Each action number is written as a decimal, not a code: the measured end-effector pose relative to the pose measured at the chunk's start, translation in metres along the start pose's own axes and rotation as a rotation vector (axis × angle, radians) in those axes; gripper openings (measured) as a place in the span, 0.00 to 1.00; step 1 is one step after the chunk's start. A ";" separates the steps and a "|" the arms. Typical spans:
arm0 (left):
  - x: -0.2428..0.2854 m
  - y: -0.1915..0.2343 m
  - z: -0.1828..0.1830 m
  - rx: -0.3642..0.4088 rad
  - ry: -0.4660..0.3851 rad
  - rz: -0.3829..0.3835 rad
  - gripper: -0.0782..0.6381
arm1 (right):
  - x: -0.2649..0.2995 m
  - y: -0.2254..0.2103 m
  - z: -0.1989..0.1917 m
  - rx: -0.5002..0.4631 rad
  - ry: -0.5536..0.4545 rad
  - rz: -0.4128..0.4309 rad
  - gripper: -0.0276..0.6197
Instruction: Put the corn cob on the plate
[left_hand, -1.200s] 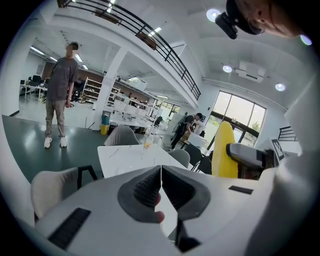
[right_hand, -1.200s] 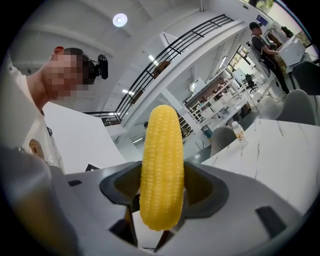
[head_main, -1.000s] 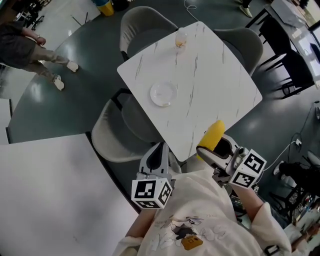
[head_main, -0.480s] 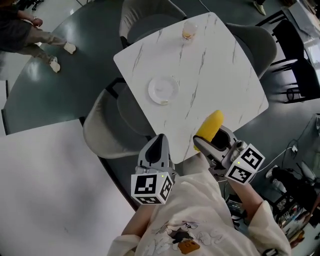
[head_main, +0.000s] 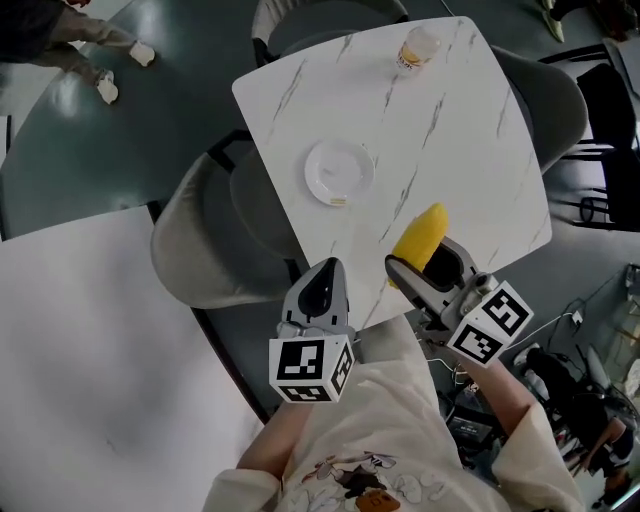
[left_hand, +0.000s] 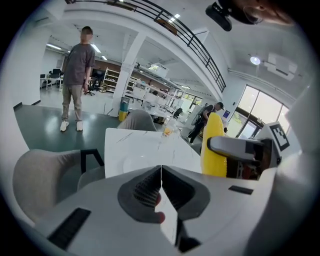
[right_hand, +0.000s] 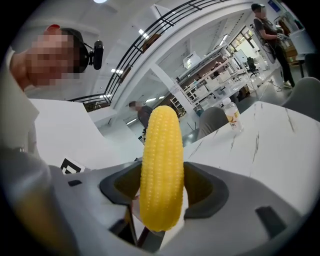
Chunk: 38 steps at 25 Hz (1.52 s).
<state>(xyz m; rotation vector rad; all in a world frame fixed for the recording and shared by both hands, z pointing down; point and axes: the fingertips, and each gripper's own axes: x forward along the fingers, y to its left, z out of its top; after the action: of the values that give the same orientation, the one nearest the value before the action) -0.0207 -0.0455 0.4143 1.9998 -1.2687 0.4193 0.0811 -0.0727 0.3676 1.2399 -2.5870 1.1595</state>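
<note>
A yellow corn cob (head_main: 419, 240) (right_hand: 161, 170) (left_hand: 214, 145) stands up between the jaws of my right gripper (head_main: 425, 272) (right_hand: 161, 192), which is shut on it above the near corner of the white marble table (head_main: 450, 150). A small white plate (head_main: 339, 170) lies on the table's left part, well beyond the cob. My left gripper (head_main: 322, 290) (left_hand: 160, 186) is shut with nothing in it, at the table's near edge, left of the right gripper.
A small drink bottle (head_main: 416, 47) (right_hand: 231, 114) stands near the table's far corner. Grey chairs (head_main: 205, 240) surround the table. A large white surface (head_main: 90, 340) lies to the left. A person (left_hand: 77, 75) stands in the distance.
Both grippers and the view have shifted forward over the table; the cob now hangs over the near corner, closer to the plate. The jaws' states are unchanged.
</note>
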 end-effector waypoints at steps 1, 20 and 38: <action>0.004 0.003 -0.002 -0.005 0.002 0.005 0.12 | 0.005 -0.004 -0.002 -0.010 0.009 -0.003 0.44; 0.063 0.056 -0.037 -0.109 0.027 0.096 0.12 | 0.093 -0.069 -0.041 -0.010 0.140 -0.051 0.44; 0.100 0.080 -0.069 -0.155 0.065 0.137 0.12 | 0.157 -0.131 -0.089 -0.131 0.319 -0.183 0.44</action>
<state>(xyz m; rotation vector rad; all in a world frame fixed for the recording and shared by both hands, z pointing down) -0.0379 -0.0811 0.5545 1.7633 -1.3604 0.4339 0.0418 -0.1695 0.5642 1.1307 -2.2293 1.0376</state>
